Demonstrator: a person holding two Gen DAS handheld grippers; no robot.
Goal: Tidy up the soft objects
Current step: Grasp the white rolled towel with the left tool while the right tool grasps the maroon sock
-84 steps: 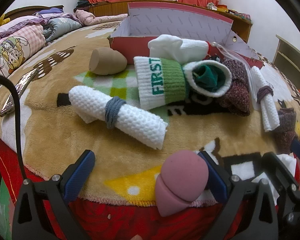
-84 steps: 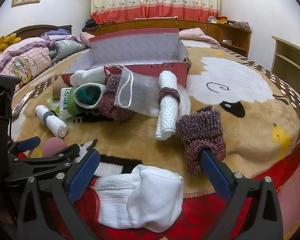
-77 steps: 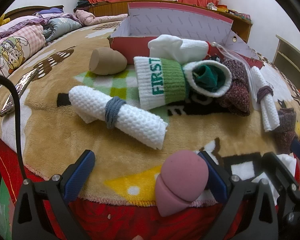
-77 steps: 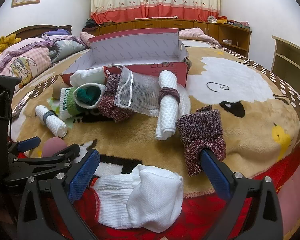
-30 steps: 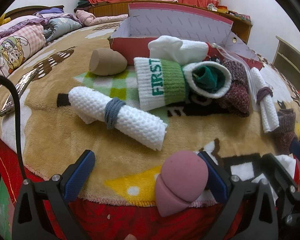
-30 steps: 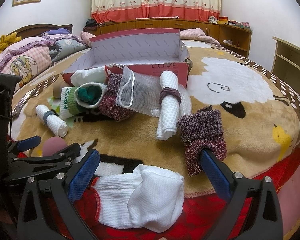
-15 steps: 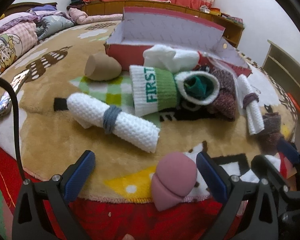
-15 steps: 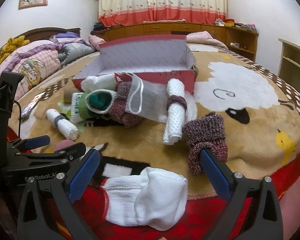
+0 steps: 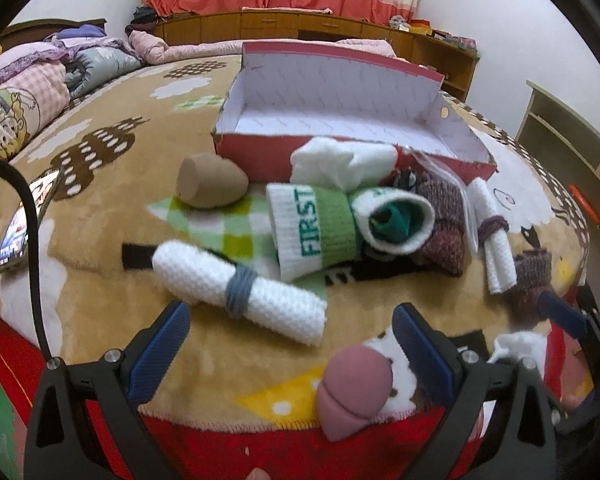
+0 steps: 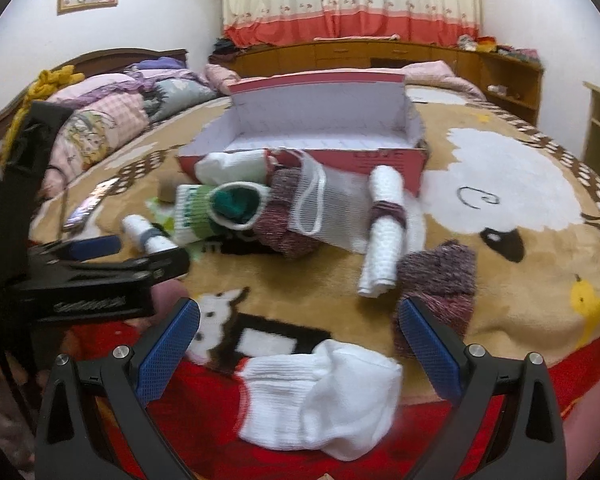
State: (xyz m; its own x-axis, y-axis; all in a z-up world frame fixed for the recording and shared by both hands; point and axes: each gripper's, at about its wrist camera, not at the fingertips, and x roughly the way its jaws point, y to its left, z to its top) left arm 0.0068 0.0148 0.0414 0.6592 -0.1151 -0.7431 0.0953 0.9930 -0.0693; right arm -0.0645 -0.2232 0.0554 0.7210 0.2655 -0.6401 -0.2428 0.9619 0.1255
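1. Both of your grippers had risen and advanced; the red box (image 9: 352, 148) interior came into view.
2. Your left gripper (image 9: 292, 344) was spread and empty, the rolled white towel (image 9: 240, 280) just ahead, the pink sponge (image 9: 354, 384) near its right finger.
3. Your right gripper (image 10: 296, 348) was spread, the white sock (image 10: 320, 392) between its fingers.
4. Judged: approach step; closing should follow next.

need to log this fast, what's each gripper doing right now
Left gripper: open, holding nothing.
Right gripper: open, holding nothing.
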